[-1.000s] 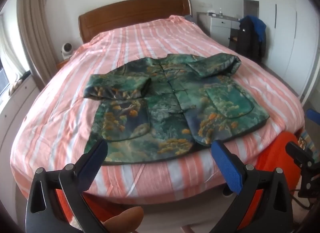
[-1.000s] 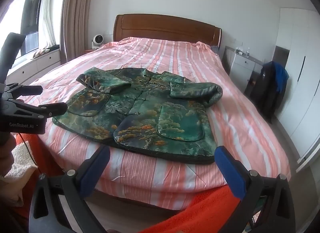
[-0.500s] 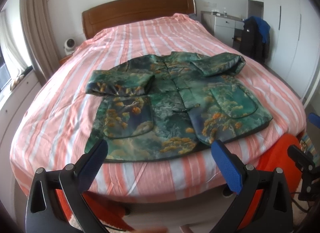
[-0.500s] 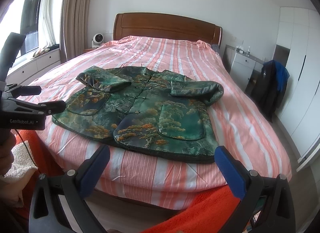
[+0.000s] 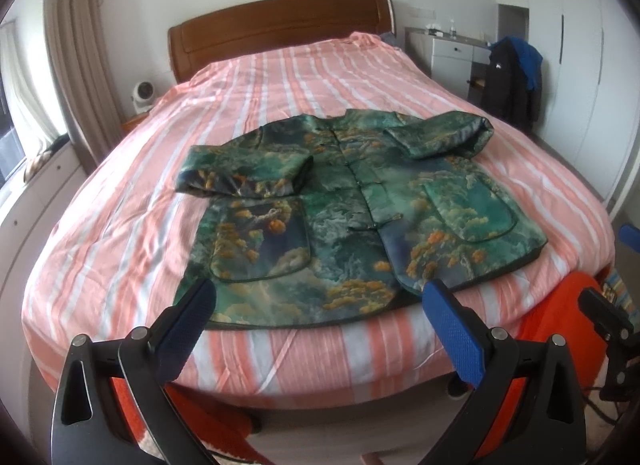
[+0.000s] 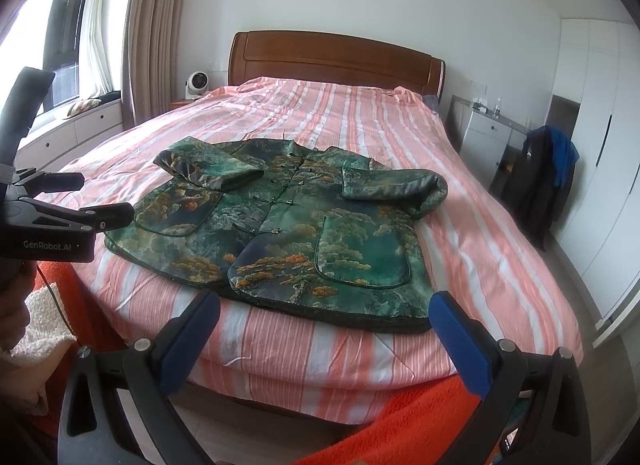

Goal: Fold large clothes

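Both tongs nearer the jacket than before, jaws agape.

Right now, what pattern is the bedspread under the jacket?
Pink-orange and white stripes on the bedspread, running lengthwise toward the headboard; clearest in the right wrist view.

White walls; wooden headboard; striped bed; brown curtain; daylit window; white wardrobe.
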Demonstrator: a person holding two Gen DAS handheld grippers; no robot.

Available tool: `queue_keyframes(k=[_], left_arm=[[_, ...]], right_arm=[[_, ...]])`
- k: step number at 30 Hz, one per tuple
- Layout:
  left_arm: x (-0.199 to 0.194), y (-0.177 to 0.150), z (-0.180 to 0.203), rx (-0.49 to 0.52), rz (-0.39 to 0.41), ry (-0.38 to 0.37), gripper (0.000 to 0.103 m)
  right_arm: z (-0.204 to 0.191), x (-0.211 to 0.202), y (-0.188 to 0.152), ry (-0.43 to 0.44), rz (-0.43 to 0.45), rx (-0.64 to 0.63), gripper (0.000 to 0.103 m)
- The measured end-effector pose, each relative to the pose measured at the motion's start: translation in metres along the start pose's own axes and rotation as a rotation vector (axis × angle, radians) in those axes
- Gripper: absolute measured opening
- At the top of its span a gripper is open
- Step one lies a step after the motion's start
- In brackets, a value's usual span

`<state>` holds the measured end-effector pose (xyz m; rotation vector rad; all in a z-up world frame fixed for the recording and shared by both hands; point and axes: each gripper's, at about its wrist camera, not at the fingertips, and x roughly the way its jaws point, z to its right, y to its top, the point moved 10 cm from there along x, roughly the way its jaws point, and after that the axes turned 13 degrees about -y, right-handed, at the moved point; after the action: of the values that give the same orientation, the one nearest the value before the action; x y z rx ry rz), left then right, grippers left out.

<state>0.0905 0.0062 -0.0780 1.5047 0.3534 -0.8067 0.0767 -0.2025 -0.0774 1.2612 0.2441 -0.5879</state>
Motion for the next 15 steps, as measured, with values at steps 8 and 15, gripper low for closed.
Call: queue_keyframes(k=[8,15], left_arm=[[-0.0002,0.0009,-0.0028,-0.002,-0.002,0.004,0.103],[-0.0004,0.0003,-0.005,-0.005,-0.001,0.005,0.103]], right_arm=[[0.0002,-0.0004,0.0021,0.001,0.006,0.0,0.103],[-0.0001,-0.0004,0.0023,0.001,0.007,-0.001,0.103]])
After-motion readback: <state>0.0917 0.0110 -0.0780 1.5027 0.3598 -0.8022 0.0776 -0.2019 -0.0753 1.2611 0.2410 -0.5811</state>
